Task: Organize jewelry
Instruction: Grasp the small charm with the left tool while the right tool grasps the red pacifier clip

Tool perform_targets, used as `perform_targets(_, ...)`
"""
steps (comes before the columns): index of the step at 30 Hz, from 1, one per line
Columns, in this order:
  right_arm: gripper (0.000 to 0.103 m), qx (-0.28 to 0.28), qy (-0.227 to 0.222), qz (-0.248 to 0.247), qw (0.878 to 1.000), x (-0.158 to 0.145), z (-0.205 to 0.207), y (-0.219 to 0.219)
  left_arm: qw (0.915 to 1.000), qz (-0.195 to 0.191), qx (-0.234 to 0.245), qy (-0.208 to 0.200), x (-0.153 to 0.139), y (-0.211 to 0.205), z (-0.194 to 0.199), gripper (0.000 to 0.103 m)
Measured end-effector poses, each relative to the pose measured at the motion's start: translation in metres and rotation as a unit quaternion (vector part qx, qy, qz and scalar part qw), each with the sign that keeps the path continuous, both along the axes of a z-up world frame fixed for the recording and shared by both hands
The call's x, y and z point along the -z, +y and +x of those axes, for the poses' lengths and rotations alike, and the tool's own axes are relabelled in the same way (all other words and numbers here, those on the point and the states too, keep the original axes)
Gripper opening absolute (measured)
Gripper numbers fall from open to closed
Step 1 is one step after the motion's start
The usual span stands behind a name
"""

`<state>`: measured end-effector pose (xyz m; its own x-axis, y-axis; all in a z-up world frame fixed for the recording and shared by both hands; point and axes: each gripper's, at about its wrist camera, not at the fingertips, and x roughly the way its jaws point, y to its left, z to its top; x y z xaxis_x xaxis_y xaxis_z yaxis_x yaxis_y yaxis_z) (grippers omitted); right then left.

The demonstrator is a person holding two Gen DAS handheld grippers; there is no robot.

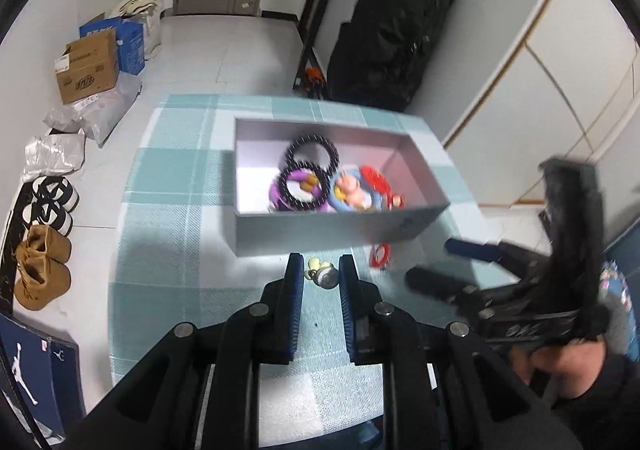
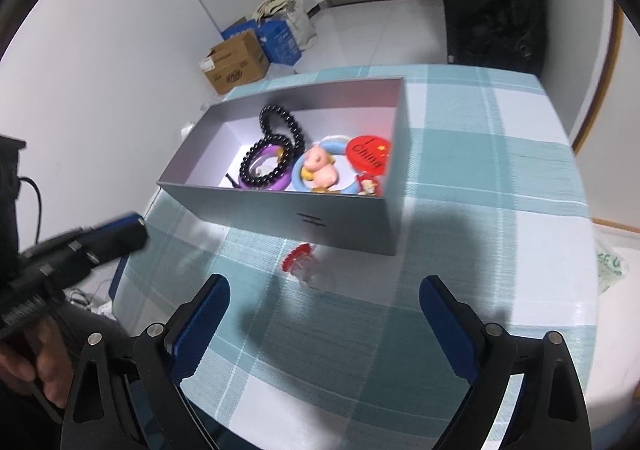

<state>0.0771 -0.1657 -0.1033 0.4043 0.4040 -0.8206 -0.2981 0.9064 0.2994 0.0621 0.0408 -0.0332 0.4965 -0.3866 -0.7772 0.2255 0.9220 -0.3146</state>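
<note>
A grey open box [image 1: 320, 228] [image 2: 280, 209] stands on the checked tablecloth. It holds black bead bracelets [image 1: 312, 157] [image 2: 276, 129], a purple ring [image 2: 264, 173], a blue ring with a pink pig figure [image 1: 352, 189] [image 2: 320, 169] and a red round badge [image 2: 368, 153]. A small yellow and silver trinket [image 1: 320, 274] lies on the cloth just past my left gripper [image 1: 320, 270], whose jaws stand narrowly apart around it. A red and clear item [image 1: 380, 254] [image 2: 300, 258] lies in front of the box. My right gripper [image 2: 324, 290] is wide open and empty above the cloth.
The teal checked table [image 2: 500, 169] ends at the left and far sides. Cardboard boxes [image 1: 88, 65], bags and shoes [image 1: 40, 270] lie on the floor to the left. A black bag [image 1: 392, 29] stands behind the table. The right gripper also shows in the left wrist view [image 1: 440, 262].
</note>
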Motion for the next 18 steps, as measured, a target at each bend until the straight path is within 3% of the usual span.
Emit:
perform_targets(6, 0.081, -0.016, 0.007, -0.027, 0.999, 0.009, 0.007, 0.021, 0.9994, -0.028, -0.019, 0.004, -0.003, 0.017, 0.010, 0.013)
perform_targets(8, 0.070, -0.025, -0.001, -0.046, 0.999, 0.010, 0.007, 0.028, 0.9992, -0.033, -0.021, 0.007, -0.002, 0.021, 0.012, 0.013)
perform_targets(12, 0.058, -0.043, -0.009, -0.075, 0.996, 0.013, 0.006, 0.043, 0.9988, -0.038, -0.026, 0.013, -0.002, 0.025, 0.012, 0.013)
perform_targets(14, 0.043, -0.050, -0.013, -0.103, 0.993, 0.016, 0.005, 0.051, 0.9985, -0.045, -0.027, 0.016, -0.002, 0.027, 0.014, 0.013)
perform_targets(15, 0.041, -0.051, -0.018, -0.111, 0.992, 0.015, 0.006, 0.052, 0.9984, -0.047, -0.028, 0.016, -0.003, 0.029, 0.013, 0.013)
perform_targets(17, 0.021, -0.057, -0.018, -0.116, 0.991, 0.016, 0.006, 0.055, 0.9981, -0.052, -0.029, 0.016, -0.004, 0.030, 0.014, 0.013)
perform_targets(18, 0.021, -0.058, -0.019, -0.121, 0.991, 0.015, 0.005, 0.056, 0.9980, -0.054, -0.030, 0.015, -0.005, 0.031, 0.014, 0.013)
